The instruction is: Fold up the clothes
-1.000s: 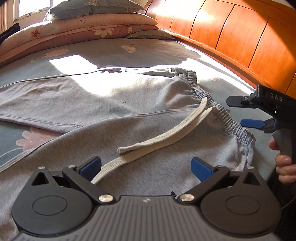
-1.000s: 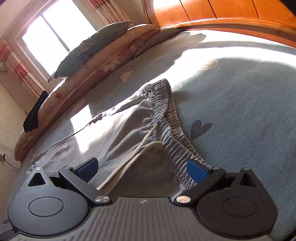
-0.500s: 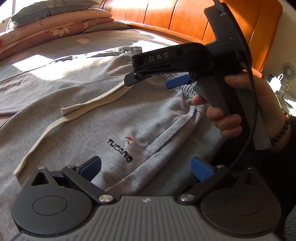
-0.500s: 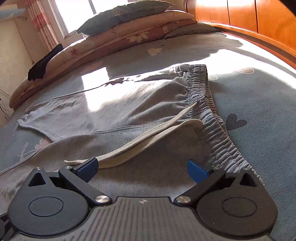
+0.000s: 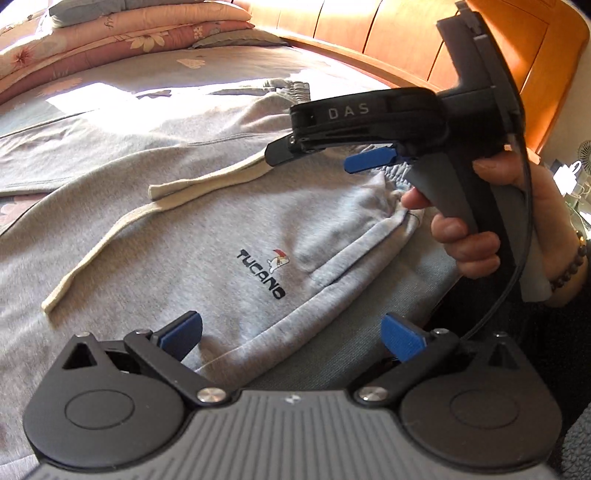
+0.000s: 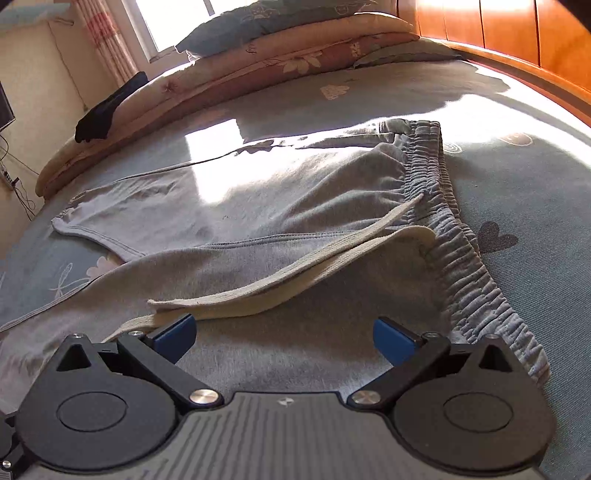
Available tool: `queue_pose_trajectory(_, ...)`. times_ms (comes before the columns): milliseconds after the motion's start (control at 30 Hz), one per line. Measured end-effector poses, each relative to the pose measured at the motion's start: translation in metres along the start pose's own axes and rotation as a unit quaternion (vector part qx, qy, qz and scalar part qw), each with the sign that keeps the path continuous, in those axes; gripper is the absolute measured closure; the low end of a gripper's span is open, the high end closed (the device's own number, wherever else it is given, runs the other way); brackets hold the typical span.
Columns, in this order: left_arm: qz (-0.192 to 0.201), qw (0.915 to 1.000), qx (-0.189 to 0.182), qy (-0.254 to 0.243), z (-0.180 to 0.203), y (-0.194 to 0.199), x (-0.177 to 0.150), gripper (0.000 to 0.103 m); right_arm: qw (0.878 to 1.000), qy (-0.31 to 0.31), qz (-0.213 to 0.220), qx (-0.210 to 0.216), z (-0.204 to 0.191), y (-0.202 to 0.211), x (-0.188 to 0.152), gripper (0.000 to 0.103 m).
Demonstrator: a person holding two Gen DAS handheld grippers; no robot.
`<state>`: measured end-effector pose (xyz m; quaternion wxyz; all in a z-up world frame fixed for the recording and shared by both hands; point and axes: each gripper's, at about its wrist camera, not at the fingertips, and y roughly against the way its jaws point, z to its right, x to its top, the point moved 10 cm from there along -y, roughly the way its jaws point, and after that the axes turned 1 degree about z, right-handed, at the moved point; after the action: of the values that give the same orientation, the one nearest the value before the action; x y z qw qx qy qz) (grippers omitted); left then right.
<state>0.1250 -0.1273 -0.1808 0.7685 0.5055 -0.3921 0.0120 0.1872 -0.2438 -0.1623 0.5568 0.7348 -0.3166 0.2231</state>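
Since half a second earlier, both cameras had drawn slightly nearer to the cloth, and the right-hand tool sat a little lower across the left wrist view. Grey sweatpants (image 5: 221, 236) lay spread flat on a blue patterned bedsheet (image 6: 517, 177), with the legs running off to the left and the gathered waistband (image 6: 458, 251) at the right. At far left, a stack of folded floral quilts (image 6: 229, 74) lay along the far edge of the bed, with a dark garment (image 6: 107, 110) draped over it. A cream drawstring (image 6: 295, 273) trailed from the waistband leftward across the grey fabric. A printed logo reading TUCANO (image 5: 264, 271) sat beside a slanted pocket opening. The left gripper (image 5: 291, 334) hovered just above the pants near the pocket, its blue-padded jaws spread wide and holding nothing. To the right, a hand (image 5: 491, 229) wearing a bead bracelet gripped the handle of the right gripper (image 6: 284, 338), which was marked DAS; its jaws were likewise spread apart, empty, poised over the cloth near the drawstring ends. An orange wooden headboard (image 5: 369, 33) ran along the far right.
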Motion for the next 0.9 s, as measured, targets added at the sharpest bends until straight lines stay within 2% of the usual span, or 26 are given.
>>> queue_pose_trajectory(100,-0.004,0.9999,-0.005,0.014,-0.006,0.010,-0.014,0.001,0.999,0.049,-0.024,-0.006,-0.017,-0.008,-0.011,0.000)
queue_pose_trajectory(167,-0.004,0.9997,0.006,0.024,-0.016,0.023,-0.020,0.001,0.995,0.083,-0.048,-0.020,-0.024,-0.017,-0.020,0.000)
queue_pose_trajectory(233,0.017,0.9991,0.029,0.026,-0.030,0.041,-0.017,0.001,0.989,0.119,-0.070,-0.053,-0.026,-0.028,-0.032,0.000)
queue_pose_trajectory(333,0.063,0.9935,0.085,0.043,-0.070,0.066,0.002,0.001,0.984,0.152,-0.052,-0.072,-0.031,-0.029,-0.034,0.000)
queue_pose_trajectory(467,0.075,0.9846,0.117,0.106,-0.128,0.068,0.012,0.001,0.986,0.145,-0.046,-0.064,-0.028,-0.030,-0.033,0.000)
queue_pose_trajectory(600,0.058,0.9796,0.139,0.133,-0.162,0.061,-0.001,0.001,0.987,0.145,-0.040,-0.061,-0.028,-0.030,-0.034,0.000)
queue_pose_trajectory(733,0.045,0.9738,0.127,0.183,-0.175,0.063,-0.025,0.001,0.985,0.156,-0.030,-0.064,-0.030,-0.030,-0.035,0.000)
queue_pose_trajectory(900,0.037,0.9761,0.137,0.165,-0.163,0.078,-0.056,0.001,0.986,0.152,-0.027,-0.058,-0.029,-0.031,-0.034,0.000)
